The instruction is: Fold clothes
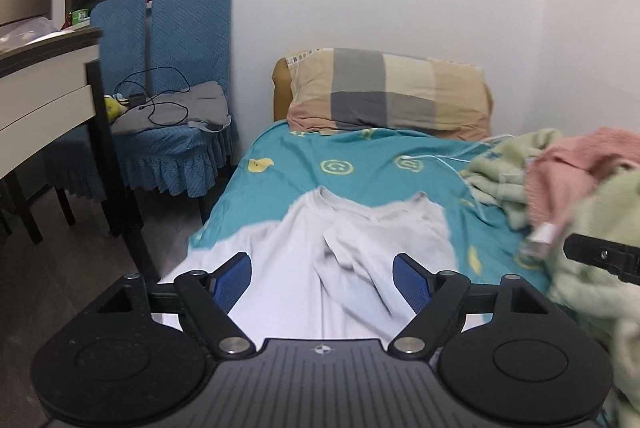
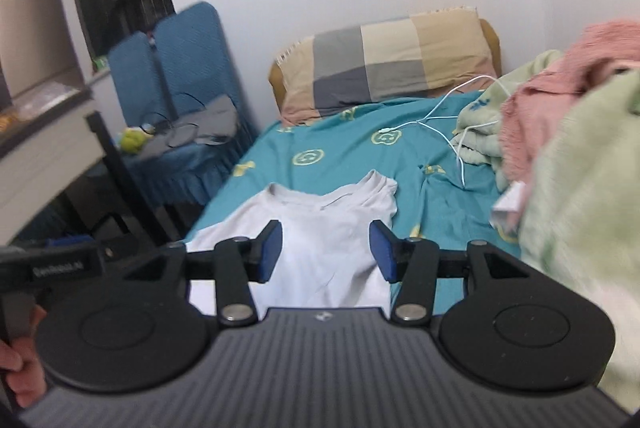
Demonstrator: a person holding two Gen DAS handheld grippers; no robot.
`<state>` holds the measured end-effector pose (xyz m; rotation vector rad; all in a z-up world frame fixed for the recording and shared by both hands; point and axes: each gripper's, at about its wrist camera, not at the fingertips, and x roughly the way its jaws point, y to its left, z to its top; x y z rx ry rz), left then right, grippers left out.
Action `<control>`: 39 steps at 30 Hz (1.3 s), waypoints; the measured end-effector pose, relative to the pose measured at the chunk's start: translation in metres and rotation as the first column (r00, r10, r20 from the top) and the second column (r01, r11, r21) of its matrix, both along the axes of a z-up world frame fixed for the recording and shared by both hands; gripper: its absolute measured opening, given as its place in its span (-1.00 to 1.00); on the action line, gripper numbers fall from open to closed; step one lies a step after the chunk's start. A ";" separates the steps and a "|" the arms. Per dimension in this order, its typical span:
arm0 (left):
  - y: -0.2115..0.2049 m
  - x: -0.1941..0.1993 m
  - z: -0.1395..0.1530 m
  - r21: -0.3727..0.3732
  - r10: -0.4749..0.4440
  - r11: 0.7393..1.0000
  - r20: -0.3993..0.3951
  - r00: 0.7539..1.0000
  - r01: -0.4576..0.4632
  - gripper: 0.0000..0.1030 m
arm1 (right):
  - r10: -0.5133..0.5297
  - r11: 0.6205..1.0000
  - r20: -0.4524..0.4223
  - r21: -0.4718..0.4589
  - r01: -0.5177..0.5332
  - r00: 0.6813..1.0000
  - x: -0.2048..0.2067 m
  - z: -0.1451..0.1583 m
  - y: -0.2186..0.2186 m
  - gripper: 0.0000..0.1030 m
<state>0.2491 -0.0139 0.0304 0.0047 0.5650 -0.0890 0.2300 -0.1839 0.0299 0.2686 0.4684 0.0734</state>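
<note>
White cloth fills the middle of both views: a white T-shirt [image 1: 320, 260] lies on the teal bedsheet [image 1: 304, 156] with its round neckline turned toward the checked pillow [image 1: 392, 92] at the head of the bed. The garment is spread near the foot end, and some wrinkles run across its chest. In the right wrist view the same T-shirt [image 2: 320, 224] looks flatter, with one shoulder bunched a little on the right side.

The left gripper [image 1: 322, 274] hovers above the shirt with its jaws spread wide, and nothing is between the blue pads [image 1: 236, 278]. The right gripper [image 2: 326, 248] is also released, its blue pads [image 2: 270, 248] standing apart over the upper part of the shirt; I cannot tell if they touch the fabric. At the left edge of the right wrist view, a hand [image 2: 20, 360] holds the handle of the other tool.

On the right side of the bed is a heap of soft things: a pale green blanket [image 1: 592, 268] and a pink garment [image 1: 580, 164] on top of it. A white cable [image 2: 444, 116] runs over the sheet near the heap. Beside the bed stands a chair with a blue cover [image 1: 176, 68], carrying a grey cloth [image 1: 192, 108] and a black cord [image 1: 160, 100]. A white desk [image 1: 44, 76] is at the far left.
</note>
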 end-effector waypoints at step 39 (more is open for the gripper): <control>-0.052 -0.178 -0.113 -0.224 -0.359 0.922 -0.199 0.912 0.315 0.50 | -0.195 0.976 0.007 0.097 0.193 0.981 -0.158 -0.033 -0.044 0.52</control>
